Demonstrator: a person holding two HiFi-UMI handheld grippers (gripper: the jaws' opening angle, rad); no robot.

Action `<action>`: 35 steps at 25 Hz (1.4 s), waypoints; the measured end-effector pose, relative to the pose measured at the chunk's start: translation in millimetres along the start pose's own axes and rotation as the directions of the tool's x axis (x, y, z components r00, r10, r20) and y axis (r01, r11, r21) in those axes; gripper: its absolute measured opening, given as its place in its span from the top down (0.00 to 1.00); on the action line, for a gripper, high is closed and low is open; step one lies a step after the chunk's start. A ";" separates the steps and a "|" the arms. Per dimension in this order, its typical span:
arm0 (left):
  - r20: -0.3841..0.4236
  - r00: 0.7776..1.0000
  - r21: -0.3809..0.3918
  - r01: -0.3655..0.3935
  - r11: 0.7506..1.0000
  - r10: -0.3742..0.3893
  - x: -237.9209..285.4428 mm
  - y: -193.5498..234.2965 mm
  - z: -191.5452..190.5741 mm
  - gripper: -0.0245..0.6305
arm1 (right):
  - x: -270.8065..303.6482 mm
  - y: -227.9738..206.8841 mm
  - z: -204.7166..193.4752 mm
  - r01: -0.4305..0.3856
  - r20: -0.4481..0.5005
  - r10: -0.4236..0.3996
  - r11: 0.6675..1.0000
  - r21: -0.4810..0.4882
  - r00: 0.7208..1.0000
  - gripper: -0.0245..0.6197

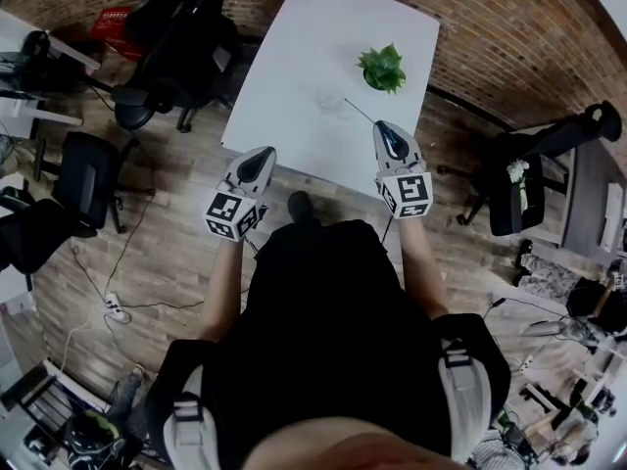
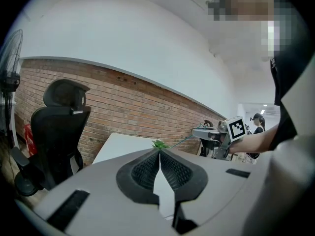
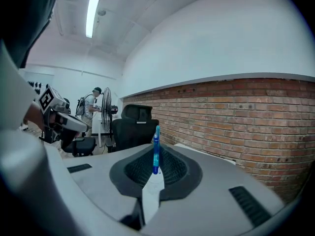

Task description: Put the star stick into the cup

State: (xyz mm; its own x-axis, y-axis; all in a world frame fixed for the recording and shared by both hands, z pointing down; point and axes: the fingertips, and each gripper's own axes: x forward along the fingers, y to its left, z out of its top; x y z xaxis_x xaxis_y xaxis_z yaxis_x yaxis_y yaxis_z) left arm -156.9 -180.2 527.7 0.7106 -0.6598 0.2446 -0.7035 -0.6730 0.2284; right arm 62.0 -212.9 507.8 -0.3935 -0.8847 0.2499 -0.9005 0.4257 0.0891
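My right gripper [image 1: 383,126] is shut on the star stick [image 1: 361,112], a thin rod that slants up-left from the jaws, over the white table [image 1: 294,116]. In the right gripper view the stick [image 3: 156,149] is a blue rod standing upright between the shut pads. The clear cup [image 1: 330,98] stands on the table just left of the stick's far end; whether they touch I cannot tell. My left gripper [image 1: 264,152] hovers at the table's near edge, shut and empty [image 2: 160,152]. The left gripper view also shows the right gripper [image 2: 201,131] to its right.
A small green potted plant [image 1: 382,69] stands on the table behind and right of the cup. Black office chairs [image 1: 176,37] stand to the left of the table, another [image 1: 534,164] to the right. A brick wall [image 3: 246,117] runs behind.
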 end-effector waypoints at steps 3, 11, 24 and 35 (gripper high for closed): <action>0.003 1.000 -0.001 0.007 1.000 -0.007 -3.1 9.4 -1.3 0.93 | 4.7 7.0 -0.6 0.012 -0.011 -0.012 1.000 -0.008 1.000 0.95; 0.008 1.000 -0.002 0.025 1.000 -0.025 -9.2 25.0 -1.0 0.93 | 10.2 17.0 -0.1 0.025 -0.039 -0.026 0.999 -0.028 0.999 0.95; 0.013 0.999 -0.014 -0.031 0.999 0.031 -13.3 39.1 -5.5 0.93 | 36.5 20.1 -12.2 -0.027 -0.071 0.023 0.998 -0.057 0.997 0.95; 0.002 0.999 -0.018 -0.048 0.999 0.048 6.8 42.4 -0.3 0.93 | 55.6 10.7 -22.0 -0.069 -0.101 0.062 0.995 -0.069 0.993 0.95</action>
State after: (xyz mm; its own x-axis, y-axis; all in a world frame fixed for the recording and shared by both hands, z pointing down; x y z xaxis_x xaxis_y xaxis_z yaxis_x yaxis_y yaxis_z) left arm -181.9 -213.2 539.3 0.6757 -0.6924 0.2530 -0.7372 -0.6340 0.2336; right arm 34.5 -253.4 543.8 -0.4277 -0.8331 0.3509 -0.8564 0.4976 0.1378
